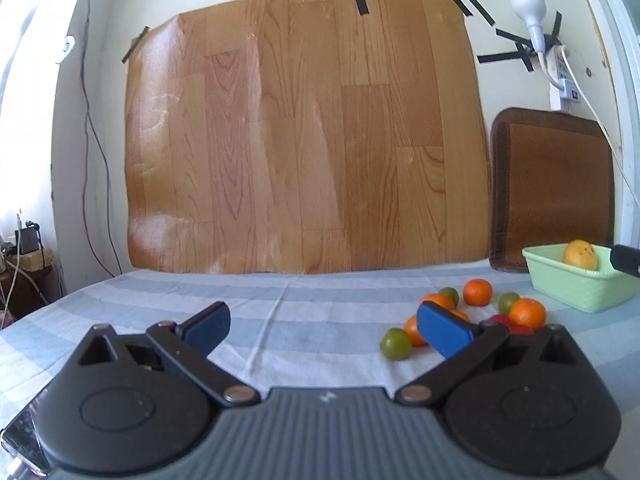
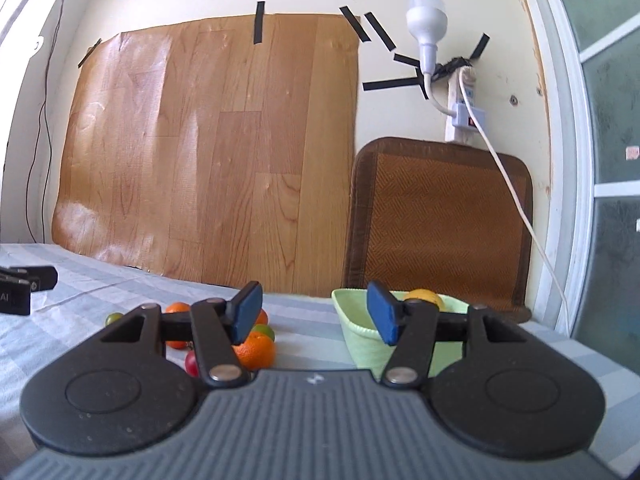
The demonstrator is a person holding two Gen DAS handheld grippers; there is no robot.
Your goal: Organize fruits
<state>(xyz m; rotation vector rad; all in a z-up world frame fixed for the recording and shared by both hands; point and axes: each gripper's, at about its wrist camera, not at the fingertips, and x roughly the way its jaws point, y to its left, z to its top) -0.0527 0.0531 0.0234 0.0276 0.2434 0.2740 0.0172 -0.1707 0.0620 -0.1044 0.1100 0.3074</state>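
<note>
left gripper (image 1: 324,330) jaws wide, empty; loose fruits (image 1: 476,312) right; green basket (image 1: 576,288) holds yellow fruit (image 1: 580,254).

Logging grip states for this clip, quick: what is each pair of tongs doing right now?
Left tongs: wide open, nothing between them.
Right tongs: partly open, holding nothing.

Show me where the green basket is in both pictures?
Left wrist view: the green basket sits at the far right edge, on the striped cloth, a yellow fruit inside.
Right wrist view: it is just right of center, partly behind the right tool's fingers.
Shared landmark: the brown woven mat behind the basket.
</note>
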